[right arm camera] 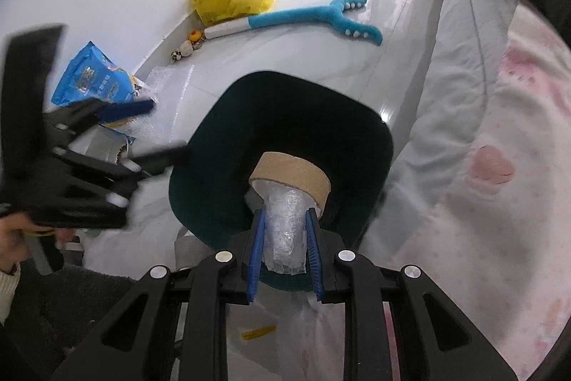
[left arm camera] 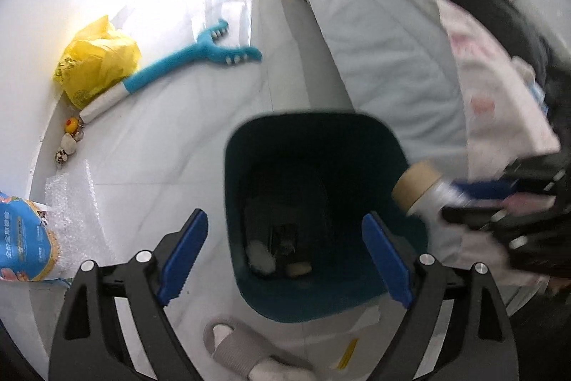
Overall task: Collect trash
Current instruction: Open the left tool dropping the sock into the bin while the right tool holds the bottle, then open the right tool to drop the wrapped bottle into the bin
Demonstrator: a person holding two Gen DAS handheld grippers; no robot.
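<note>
Trash in hand, the right gripper (right arm camera: 284, 240) was clamped on a cardboard roll (right arm camera: 291, 177) trailing crumpled clear wrap (right arm camera: 287, 231), held at lower centre of the right wrist frame, just above the near rim of the dark teal bin (right arm camera: 371, 138). The left gripper (left arm camera: 282, 256) hung over the same bin with its blue fingers (left arm camera: 183, 252) spread wide and nothing between them; in its view the roll entered from the right edge, over the bin's rim. Scraps already lay at the bin's bottom, though the dim interior left them hard to identify. To finish the drop cleanly, the roll likely needed carrying further toward the middle of the opening before release, so the trailing wrap would not snag the rim. Blue snack bag (right arm camera: 91, 77) and bubble wrap (right arm camera: 171, 109) remained on the floor at left.
</note>
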